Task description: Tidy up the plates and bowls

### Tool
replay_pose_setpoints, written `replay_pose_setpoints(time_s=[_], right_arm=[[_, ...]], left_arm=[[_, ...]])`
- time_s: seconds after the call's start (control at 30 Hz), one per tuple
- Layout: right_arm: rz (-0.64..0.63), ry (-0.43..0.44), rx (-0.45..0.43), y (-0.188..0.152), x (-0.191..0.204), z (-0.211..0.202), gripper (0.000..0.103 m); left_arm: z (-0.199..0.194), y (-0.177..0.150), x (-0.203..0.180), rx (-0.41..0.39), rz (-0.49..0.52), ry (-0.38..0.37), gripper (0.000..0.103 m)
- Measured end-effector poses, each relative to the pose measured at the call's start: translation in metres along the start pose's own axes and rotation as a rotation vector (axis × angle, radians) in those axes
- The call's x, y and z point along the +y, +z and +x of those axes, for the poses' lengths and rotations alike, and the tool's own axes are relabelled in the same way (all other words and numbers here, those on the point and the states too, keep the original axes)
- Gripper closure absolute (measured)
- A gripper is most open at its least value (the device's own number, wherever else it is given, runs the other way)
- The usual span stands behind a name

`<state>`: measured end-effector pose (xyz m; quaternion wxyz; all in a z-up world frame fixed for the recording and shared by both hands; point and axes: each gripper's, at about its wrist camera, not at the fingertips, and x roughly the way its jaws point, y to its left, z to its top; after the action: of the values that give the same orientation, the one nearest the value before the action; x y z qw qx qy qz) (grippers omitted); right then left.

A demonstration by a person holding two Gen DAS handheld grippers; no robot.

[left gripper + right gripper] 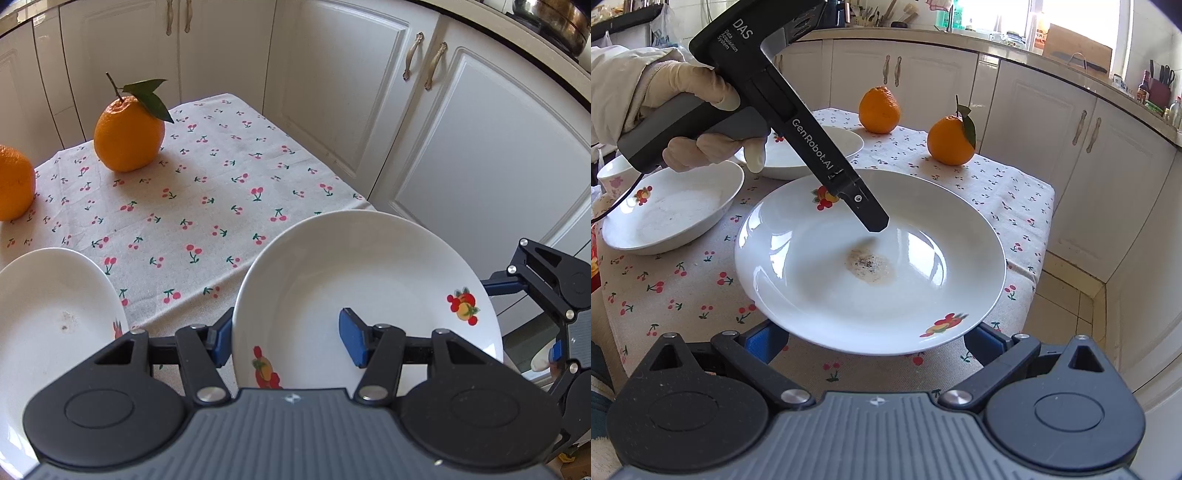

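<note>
A white plate with fruit prints hangs just above the cherry-print tablecloth. My left gripper is shut on its rim, one blue pad on top and the other underneath. In the right wrist view the plate shows a brown stain at its middle, and the left gripper's upper finger rests on its far side. My right gripper stands wide open at the near rim, its pads showing below the plate on either side. Whether they touch it I cannot tell.
Two more white plates and a flowered cup sit at the table's left. Two oranges stand at the far edge. White cabinets close in behind and to the right, with tiled floor past the table's right edge.
</note>
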<state>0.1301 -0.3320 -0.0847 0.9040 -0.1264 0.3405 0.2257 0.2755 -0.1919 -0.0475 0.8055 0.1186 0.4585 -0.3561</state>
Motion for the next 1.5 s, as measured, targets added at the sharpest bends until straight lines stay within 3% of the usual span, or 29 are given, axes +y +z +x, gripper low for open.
replay_pose_setpoints(time_s=[0.5,0.83,1.07,1.23,1.5], right_arm=[[0.024,-0.031,0.015,0.002,-0.026,0.018,0.001],[0.045,-0.044,0.026,0.001,-0.025,0.022,0.000],[0.041,-0.060,0.030,-0.001,-0.011,0.002,0.000],[0.108,-0.064,-0.006,-0.002,0.008,-0.020,0.000],[0.167,-0.197,-0.024,0.019,0.045,-0.051,0.000]], left_arm=[[0.034,0.019,0.009,-0.001,-0.011,-0.003,0.047],[0.034,0.019,0.005,-0.018,0.013,0.011,0.042],[-0.008,0.006,-0.005,-0.102,0.068,0.079,0.034],[-0.053,-0.012,-0.013,-0.180,0.075,0.128,0.017],[-0.118,-0.054,-0.027,-0.240,0.024,0.203,0.014]])
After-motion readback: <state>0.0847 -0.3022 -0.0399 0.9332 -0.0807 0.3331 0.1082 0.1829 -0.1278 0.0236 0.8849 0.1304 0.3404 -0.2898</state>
